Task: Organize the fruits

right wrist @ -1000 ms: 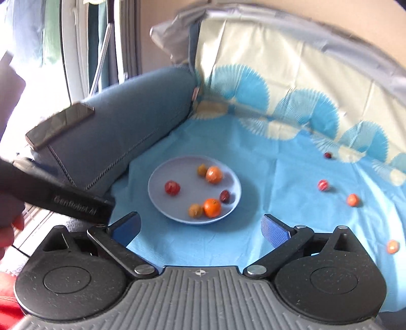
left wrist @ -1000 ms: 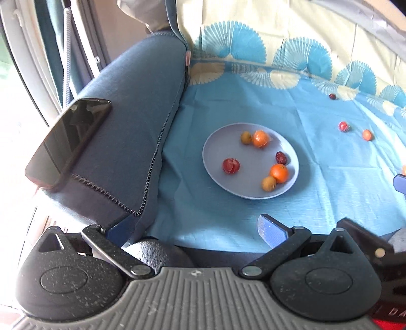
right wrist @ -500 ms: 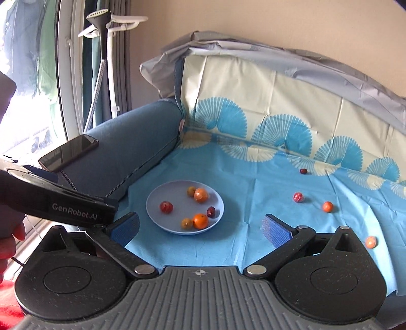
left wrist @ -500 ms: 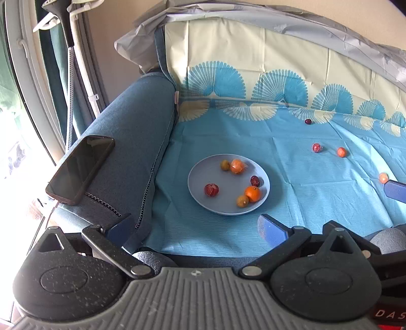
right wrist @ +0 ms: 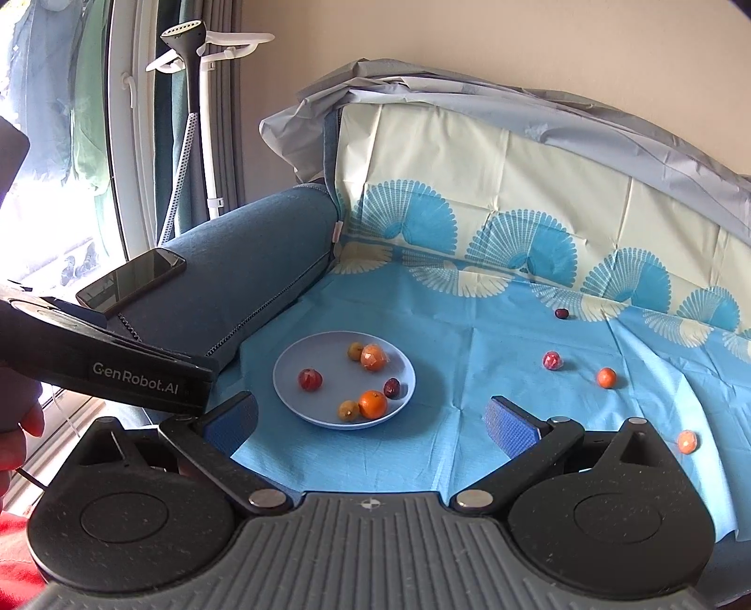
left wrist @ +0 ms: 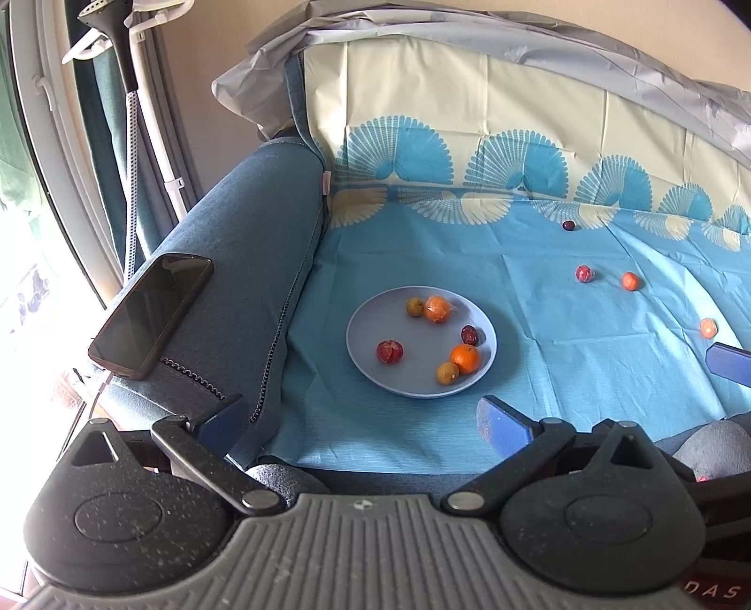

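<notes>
While held back near the front edge of the sofa seat, left claw [left wrist: 361, 420] wide open, blue pads far apart, nothing between them, nothing touched. Same for right claw [right wrist: 371, 420]: wide open, empty, touching nothing, up in the air in front of the plate [right wrist: 291, 375].

On the blue cloth [right wrist: 469, 356] over the sofa seat, a round pale blue plate. Six small fruits lying in it:
- a red fruit [right wrist: 310, 379] on the left side, alone
- a brownish-yellow fruit [right wrist: 356, 351] at the back, touching an orange fruit in clear wrap [right wrist: 373, 357]
- a dark red fruit [right wrist: 391, 387] on the right side
- a bare orange [right wrist: 373, 404] at the front, touching a second yellow fruit [right wrist: 348, 410]

Still out on the cloth, well apart from the plate, to its right:
- a dark plum-coloured fruit [right wrist: 562, 313] far back, near the fan pattern
- a red wrapped fruit [right wrist: 552, 360], with a small orange fruit [right wrist: 607, 377] near it
- one more orange fruit [right wrist: 687, 441] closer to the front, far right

Seen from the left camera, one blue pad of the right claw poking in at the right edge, just below that last orange fruit [left wrist: 708, 327].

On the blue sofa arm [left wrist: 244, 244], left of the plate, a dark phone [left wrist: 152, 314] lying flat, screen up. Behind the arm, by the window, a white stand with a black steamer head [right wrist: 185, 40] on top. At the left edge of the right camera, part of a hand [right wrist: 19, 436] around the black handle of the left tool.
</notes>
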`<state>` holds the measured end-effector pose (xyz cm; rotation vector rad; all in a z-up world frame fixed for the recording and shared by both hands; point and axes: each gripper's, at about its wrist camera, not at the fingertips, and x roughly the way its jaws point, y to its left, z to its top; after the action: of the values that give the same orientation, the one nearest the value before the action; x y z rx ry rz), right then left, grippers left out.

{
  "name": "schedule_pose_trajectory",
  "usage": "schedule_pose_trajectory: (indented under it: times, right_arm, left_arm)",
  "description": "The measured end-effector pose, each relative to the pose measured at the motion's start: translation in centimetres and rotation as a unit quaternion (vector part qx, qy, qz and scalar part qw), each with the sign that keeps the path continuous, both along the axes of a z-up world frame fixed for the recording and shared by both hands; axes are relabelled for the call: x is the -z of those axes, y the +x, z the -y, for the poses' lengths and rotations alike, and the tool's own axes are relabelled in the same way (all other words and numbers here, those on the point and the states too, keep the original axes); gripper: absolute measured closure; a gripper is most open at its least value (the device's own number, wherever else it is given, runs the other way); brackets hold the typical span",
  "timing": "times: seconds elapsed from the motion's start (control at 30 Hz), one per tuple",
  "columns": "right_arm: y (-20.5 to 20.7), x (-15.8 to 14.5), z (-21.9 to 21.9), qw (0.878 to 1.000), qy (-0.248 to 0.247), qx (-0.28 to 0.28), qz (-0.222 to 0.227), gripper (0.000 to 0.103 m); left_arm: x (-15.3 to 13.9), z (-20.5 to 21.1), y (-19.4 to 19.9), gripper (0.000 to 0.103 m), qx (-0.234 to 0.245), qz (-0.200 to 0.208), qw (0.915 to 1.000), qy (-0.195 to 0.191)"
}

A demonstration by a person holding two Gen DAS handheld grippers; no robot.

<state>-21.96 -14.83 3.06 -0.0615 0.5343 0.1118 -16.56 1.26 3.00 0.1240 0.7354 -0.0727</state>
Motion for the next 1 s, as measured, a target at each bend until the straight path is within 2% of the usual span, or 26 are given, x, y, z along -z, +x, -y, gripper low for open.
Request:
schedule_pose_trajectory:
  times: [1.0]
  right_arm:
    - [2.3,1.6,1.0,0.999,0.018,0.000,-0.036,0.001]
  left_arm:
    - [1.4,1.0,3.0,0.000,0.004,-0.033,0.9994,0.007]
